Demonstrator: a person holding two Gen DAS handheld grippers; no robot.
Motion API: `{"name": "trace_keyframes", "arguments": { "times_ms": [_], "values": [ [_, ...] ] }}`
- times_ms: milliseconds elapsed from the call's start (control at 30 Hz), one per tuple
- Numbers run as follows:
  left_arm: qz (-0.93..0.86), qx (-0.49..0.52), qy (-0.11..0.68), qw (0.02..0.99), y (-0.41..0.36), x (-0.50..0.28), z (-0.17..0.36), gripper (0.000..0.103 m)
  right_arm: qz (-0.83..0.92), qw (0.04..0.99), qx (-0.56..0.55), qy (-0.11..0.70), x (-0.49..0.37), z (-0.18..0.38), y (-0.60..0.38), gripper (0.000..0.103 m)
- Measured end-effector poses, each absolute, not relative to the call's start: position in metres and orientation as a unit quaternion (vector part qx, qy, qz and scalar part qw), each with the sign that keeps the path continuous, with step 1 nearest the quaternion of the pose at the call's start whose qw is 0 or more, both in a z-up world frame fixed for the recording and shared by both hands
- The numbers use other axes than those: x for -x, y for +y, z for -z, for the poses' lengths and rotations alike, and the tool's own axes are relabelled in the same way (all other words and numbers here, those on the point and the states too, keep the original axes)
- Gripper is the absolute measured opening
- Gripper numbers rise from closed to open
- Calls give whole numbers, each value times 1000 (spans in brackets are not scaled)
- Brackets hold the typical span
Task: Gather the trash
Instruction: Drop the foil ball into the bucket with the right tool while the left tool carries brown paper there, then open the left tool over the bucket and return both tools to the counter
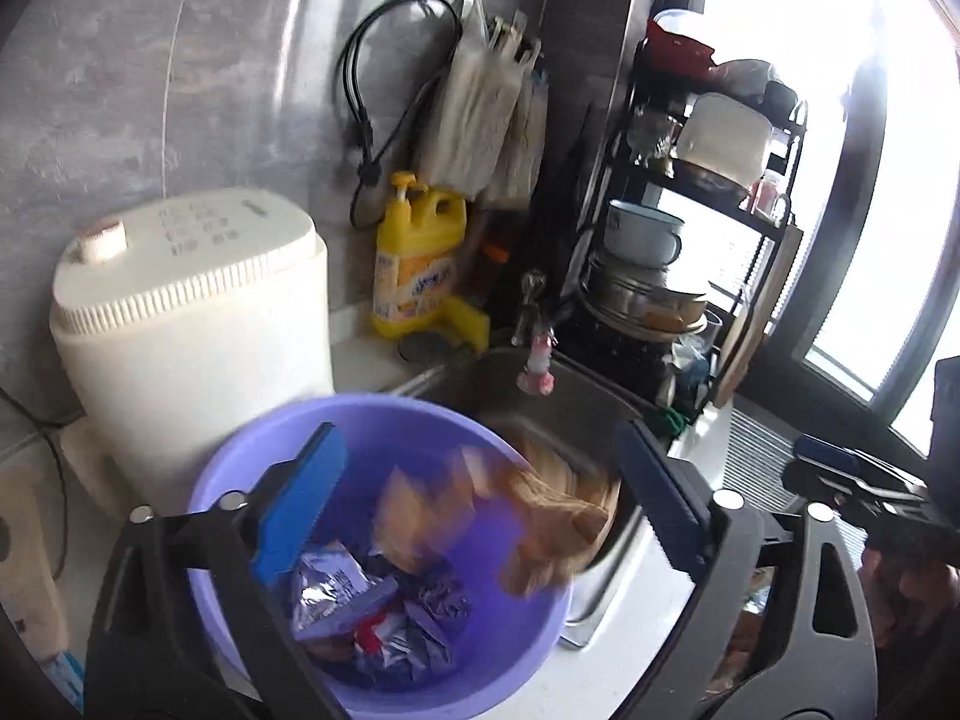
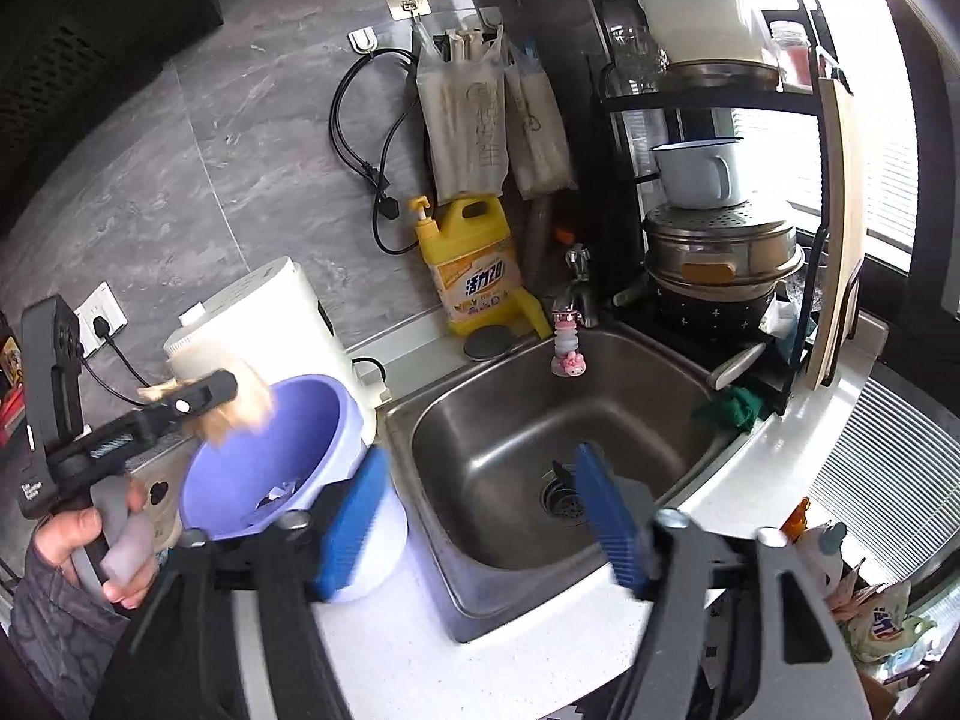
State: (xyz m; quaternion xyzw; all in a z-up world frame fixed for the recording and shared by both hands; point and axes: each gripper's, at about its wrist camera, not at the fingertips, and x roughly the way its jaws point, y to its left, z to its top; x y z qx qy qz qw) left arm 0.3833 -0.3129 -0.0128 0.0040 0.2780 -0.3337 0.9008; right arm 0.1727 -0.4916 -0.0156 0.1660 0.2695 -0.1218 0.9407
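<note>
A purple plastic basin [image 1: 528, 636] sits on the white counter left of the sink and holds several crumpled silvery and purple wrappers [image 1: 360, 606]. My left gripper [image 1: 480, 492] is open above the basin. A blurred tan piece of trash [image 1: 540, 516] is between its jaws, over the basin's right rim, seemingly dropping. In the right wrist view the basin [image 2: 312, 420] is at left, and the left gripper [image 2: 198, 402] hovers over it with the tan trash [image 2: 246, 402] at its tips. My right gripper [image 2: 486, 516] is open and empty above the counter's front edge by the sink.
A steel sink [image 2: 540, 420] with a faucet [image 2: 576, 288] lies right of the basin. A white rice cooker [image 1: 192, 324] stands behind the basin. A yellow detergent jug [image 2: 474, 264] is by the wall. A black dish rack [image 2: 720, 210] with pots stands at right.
</note>
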Motion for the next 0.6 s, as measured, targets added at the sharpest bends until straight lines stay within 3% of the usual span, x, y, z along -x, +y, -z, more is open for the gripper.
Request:
{"name": "trace_keyframes", "arguments": {
  "times_ms": [200,367,600],
  "values": [
    [307,6,281,909,-284,-381,13,96,107,943,-160,272,-178,17,-475,82],
    [271,12,280,921,-250,-374,12,97,79,948,-149,270,-190,14,-451,96],
    [196,29,274,941,-186,-359,9,97,34,951,-134,277,-212,12,-412,96]
  ]
}}
